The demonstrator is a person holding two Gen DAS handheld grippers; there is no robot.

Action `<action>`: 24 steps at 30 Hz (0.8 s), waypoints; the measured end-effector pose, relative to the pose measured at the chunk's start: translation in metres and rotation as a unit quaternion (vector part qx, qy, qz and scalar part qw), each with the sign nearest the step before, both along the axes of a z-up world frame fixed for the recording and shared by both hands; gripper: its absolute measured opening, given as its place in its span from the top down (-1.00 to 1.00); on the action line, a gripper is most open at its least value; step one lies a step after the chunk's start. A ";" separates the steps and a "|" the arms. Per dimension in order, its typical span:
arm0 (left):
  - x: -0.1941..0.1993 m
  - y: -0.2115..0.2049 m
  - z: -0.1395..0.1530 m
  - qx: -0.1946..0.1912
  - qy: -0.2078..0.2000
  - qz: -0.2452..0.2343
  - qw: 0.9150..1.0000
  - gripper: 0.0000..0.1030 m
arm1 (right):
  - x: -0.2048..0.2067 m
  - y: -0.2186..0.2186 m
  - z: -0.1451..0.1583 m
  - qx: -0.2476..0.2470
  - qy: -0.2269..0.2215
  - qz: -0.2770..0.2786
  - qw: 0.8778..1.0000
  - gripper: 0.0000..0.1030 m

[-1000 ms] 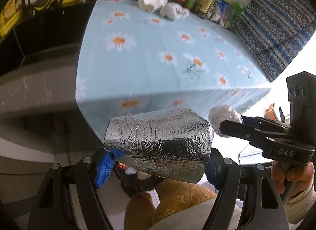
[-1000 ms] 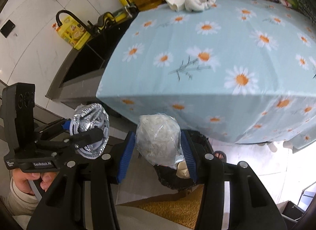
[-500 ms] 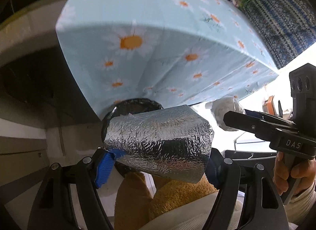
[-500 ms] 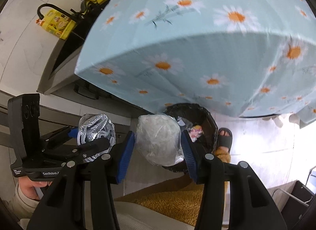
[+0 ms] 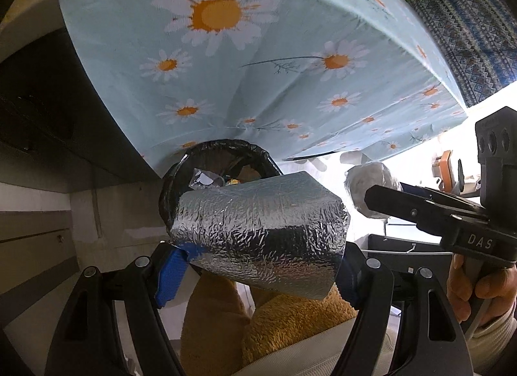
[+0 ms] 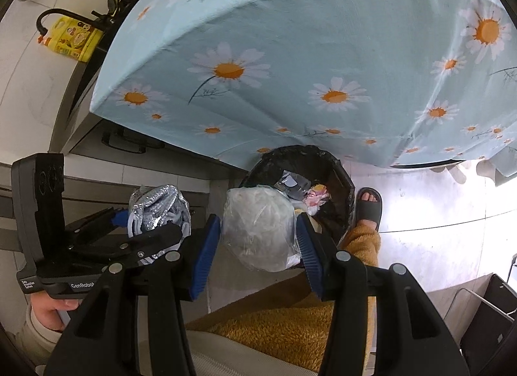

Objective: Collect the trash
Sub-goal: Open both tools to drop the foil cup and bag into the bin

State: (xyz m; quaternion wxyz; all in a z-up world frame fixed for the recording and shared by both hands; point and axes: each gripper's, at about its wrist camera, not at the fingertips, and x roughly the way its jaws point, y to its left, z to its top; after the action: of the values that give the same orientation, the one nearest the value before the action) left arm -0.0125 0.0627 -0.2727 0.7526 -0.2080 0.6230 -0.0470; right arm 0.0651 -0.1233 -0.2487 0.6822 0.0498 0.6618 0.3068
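My left gripper (image 5: 258,266) is shut on a crumpled silver foil bag (image 5: 261,233), held crosswise between its blue pads. A clear plastic bag stuffed with white tissue (image 6: 258,229) is clamped in my right gripper (image 6: 257,246). Both hang above a black-lined trash bin (image 6: 336,182) on the floor under the table edge; the bin (image 5: 181,178) holds some wrappers. In the left wrist view the right gripper (image 5: 371,195) shows at the right with its tissue bag (image 5: 368,178). In the right wrist view the left gripper (image 6: 152,230) shows at the left with the foil bag (image 6: 155,204).
A table with a light blue daisy cloth (image 6: 323,62) overhangs the bin. A person's foot in a grey slipper (image 6: 368,204) stands right of the bin, orange fleece trousers (image 6: 290,327) below. A dark cabinet (image 5: 42,117) is at the left, a yellow bottle (image 6: 74,43) on the counter.
Both grippers have sunk from table-top height to below the table edge, tilting downward. The trash bin has come into view under them. Both still hold their loads.
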 end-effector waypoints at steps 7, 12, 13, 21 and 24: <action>0.007 -0.001 0.000 0.003 0.004 -0.001 1.000 -0.47 | 0.009 0.001 -0.006 0.008 0.014 -0.010 1.000 -0.02; 0.015 0.005 -0.004 0.001 0.008 0.004 1.000 -0.87 | 0.015 -0.002 -0.007 0.010 0.016 -0.024 1.000 -0.32; 0.015 0.006 -0.005 -0.002 0.009 0.006 1.000 -0.87 | 0.017 -0.003 -0.007 0.010 0.019 -0.026 0.999 -0.32; 0.018 0.016 -0.007 0.000 0.013 0.019 1.000 -0.87 | 0.028 -0.009 -0.003 0.003 0.015 -0.041 0.999 -0.32; 0.017 0.019 -0.001 0.001 0.009 0.024 1.000 -0.87 | 0.028 -0.009 0.000 0.002 0.012 -0.041 0.999 -0.32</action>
State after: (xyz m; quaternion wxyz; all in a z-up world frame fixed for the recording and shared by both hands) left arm 0.0045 0.0816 -0.2738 0.7479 -0.2230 0.6246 -0.0264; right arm 0.0934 -0.1320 -0.2491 0.6858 0.0821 0.6670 0.2793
